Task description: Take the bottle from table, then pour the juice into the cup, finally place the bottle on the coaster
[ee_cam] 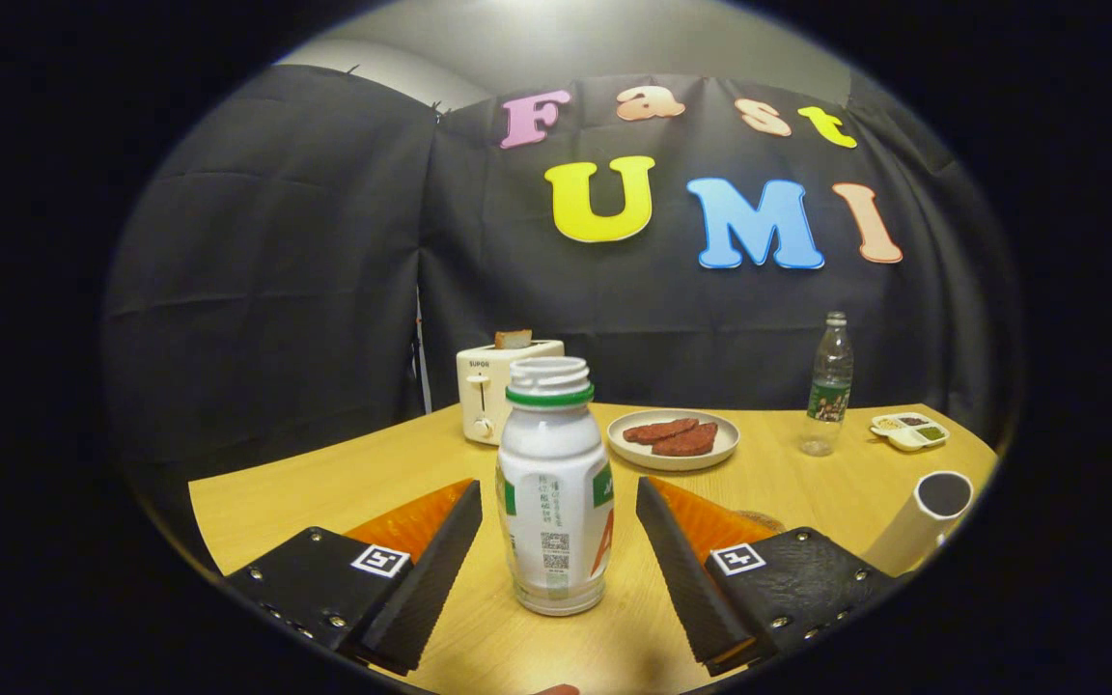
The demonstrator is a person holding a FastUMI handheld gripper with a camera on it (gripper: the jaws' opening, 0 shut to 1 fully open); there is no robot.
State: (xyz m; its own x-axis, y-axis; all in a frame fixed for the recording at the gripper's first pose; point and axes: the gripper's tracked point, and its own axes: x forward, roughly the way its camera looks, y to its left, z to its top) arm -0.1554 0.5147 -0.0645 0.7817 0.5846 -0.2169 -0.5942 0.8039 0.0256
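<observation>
My gripper (pixel 556 541) is released around the bottle (pixel 556 492), standing on the desk (pixel 324 492); grasping, pouring, placing all remain.

White juice bottle (pixel 556 487) with green neck ring, uncapped, stands upright on the table between the fingers. White cup (pixel 925 521) stands at two o'clock from it.

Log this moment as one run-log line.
phase: pre-grasp | gripper: open, fingers either side of white bottle, not touching | bottle: upright on table, uncapped | cup: beyond right finger
</observation>
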